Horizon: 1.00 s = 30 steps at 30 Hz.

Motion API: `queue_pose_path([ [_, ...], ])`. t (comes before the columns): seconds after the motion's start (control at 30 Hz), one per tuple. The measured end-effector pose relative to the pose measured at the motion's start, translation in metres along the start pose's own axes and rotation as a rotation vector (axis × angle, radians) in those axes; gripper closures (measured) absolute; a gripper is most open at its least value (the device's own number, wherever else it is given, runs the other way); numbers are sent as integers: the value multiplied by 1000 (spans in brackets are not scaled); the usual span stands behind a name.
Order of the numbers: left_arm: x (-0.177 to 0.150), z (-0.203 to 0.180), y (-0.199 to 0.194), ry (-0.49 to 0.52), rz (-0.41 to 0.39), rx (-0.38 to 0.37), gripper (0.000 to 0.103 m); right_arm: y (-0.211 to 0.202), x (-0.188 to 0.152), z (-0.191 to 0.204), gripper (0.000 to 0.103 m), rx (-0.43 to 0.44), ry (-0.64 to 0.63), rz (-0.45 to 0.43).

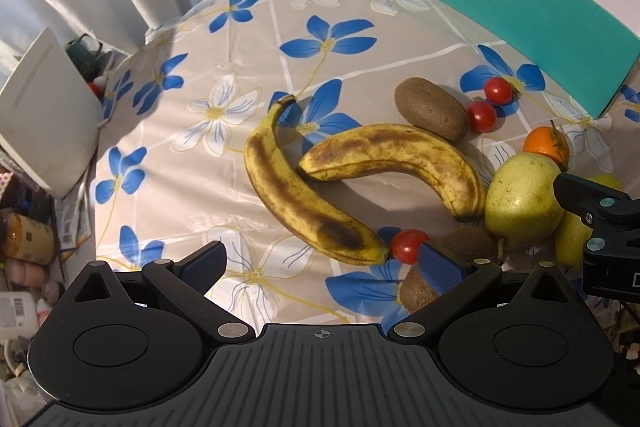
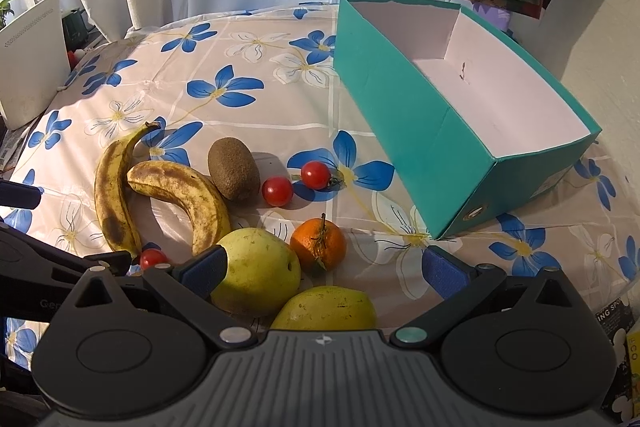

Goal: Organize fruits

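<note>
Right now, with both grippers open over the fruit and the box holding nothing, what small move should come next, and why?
Probably ease the right gripper down and close on the nearer pear. Its jaws are open, one finger is already beside that pear, and the teal box stands on its side of the table. The left gripper hovers open near the bananas.

The tablecloth (image 2: 256, 107) looks like glossy, creased plastic printed with flowers. The box (image 2: 420, 131) at upper right is matt teal cardboard, white inside. The kiwi (image 2: 233, 169) has a rough, fuzzy skin; the tomatoes (image 2: 277, 191) are smooth and shiny. The finger pads (image 1: 440, 269) look like dimpled blue rubber on matt black plastic.
</note>
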<state>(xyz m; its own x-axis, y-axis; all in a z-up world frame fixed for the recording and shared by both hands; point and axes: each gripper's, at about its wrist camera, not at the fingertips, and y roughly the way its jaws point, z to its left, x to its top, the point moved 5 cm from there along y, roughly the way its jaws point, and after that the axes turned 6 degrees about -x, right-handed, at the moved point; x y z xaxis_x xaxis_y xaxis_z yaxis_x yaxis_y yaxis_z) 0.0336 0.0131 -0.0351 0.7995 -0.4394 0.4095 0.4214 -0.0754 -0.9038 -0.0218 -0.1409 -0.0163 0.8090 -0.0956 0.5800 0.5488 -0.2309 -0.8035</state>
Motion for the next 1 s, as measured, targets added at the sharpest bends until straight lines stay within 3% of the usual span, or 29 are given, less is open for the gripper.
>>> queue_pose_path([
  [1.0, 0, -1, 7, 5, 26, -9, 0, 2, -1, 1, 0, 31, 1, 10],
])
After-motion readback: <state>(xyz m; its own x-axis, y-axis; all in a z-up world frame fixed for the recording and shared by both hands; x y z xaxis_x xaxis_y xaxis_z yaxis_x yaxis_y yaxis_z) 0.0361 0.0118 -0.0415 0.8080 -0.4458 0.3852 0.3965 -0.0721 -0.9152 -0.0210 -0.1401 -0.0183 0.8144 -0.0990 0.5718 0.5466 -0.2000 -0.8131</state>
